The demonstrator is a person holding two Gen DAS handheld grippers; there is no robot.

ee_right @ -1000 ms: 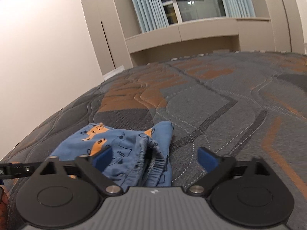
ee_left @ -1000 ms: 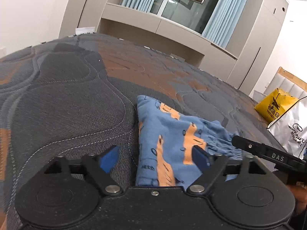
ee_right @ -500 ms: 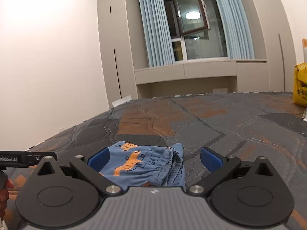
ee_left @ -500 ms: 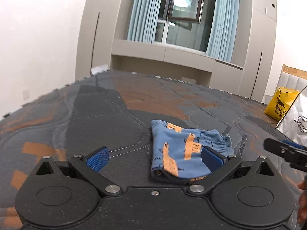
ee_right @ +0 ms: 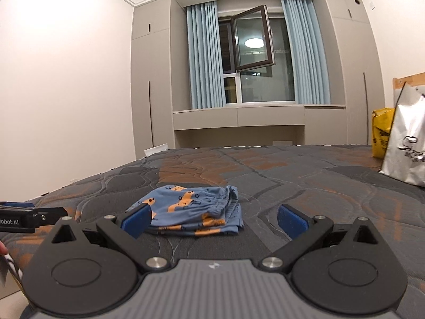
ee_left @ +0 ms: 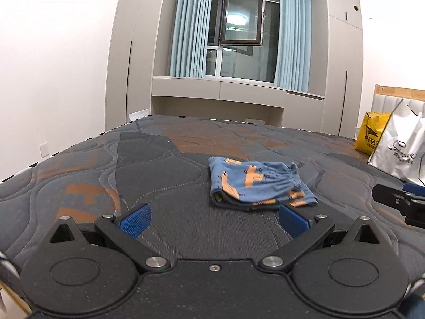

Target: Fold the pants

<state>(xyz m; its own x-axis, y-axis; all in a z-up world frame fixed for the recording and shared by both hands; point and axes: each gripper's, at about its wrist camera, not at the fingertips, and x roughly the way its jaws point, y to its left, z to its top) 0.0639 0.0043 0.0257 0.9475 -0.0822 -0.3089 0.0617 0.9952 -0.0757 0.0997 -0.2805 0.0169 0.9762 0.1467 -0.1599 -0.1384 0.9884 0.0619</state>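
Both grippers spread wide and empty, folded pants lying free on the mattress just beyond.

Left gripper [ee_left: 213, 218]: blue pads set far apart after opening over the last second, nothing between them, only quilted mattress [ee_left: 106, 170] under the gap. Just past the right pad [ee_left: 292, 219], slightly right of centre: blue pants [ee_left: 255, 186] with orange print, folded into a compact stack, flat, touched by neither tool. Right gripper [ee_right: 213, 219]: equally wide, holding nothing, pants [ee_right: 194, 210] ahead of the gap and towards the left pad [ee_right: 138, 219], which overlaps the near left corner of the fabric in that view; contact not discernible. Further right, near the headboard: white bag [ee_left: 398, 151] and yellow bag [ee_left: 372, 135] side by side. Far end: curtains [ee_right: 204, 55] framing a window with one open sash.
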